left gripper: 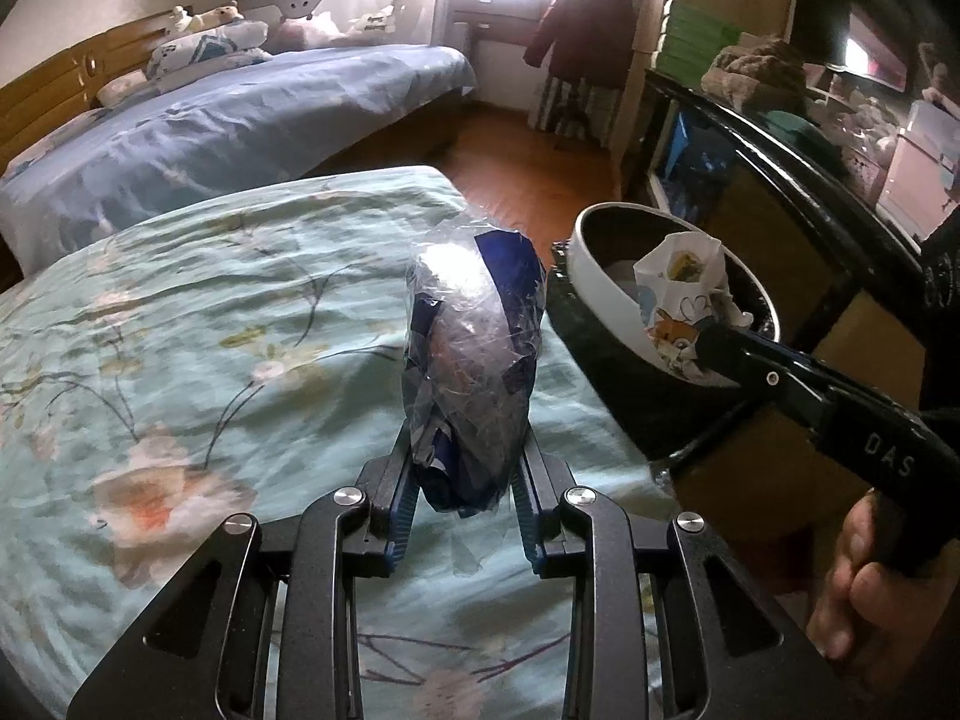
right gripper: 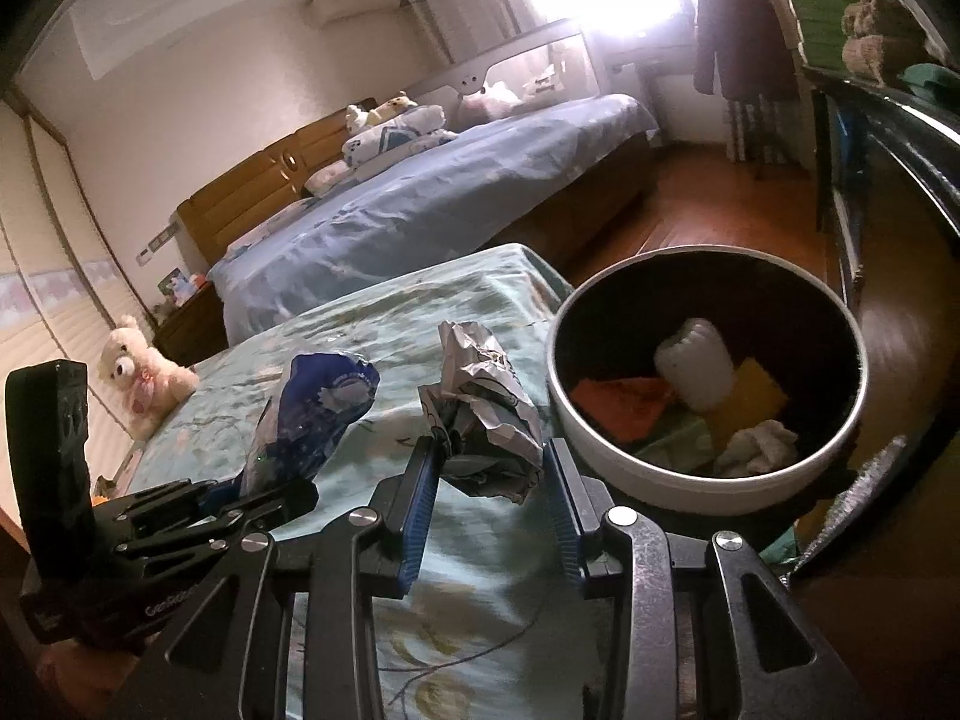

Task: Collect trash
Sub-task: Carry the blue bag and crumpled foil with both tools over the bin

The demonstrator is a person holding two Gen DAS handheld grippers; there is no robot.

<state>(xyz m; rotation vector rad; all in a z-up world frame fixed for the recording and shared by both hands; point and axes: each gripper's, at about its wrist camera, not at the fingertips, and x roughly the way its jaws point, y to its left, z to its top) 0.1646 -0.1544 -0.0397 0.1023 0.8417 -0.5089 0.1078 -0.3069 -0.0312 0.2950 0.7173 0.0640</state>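
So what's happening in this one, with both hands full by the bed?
A person is clearing trash off the floral bedspread. The left tongs grip a blue plastic wrapper; the right tongs grip a crumpled cartoon-print wrapper. Both are beside the round bin, which already holds scraps. Nothing dropped yet.

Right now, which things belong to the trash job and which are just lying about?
Job: blue wrapper in left gripper; crumpled wrapper in right gripper; bin.
Lying about: teddy, pillows, coat.
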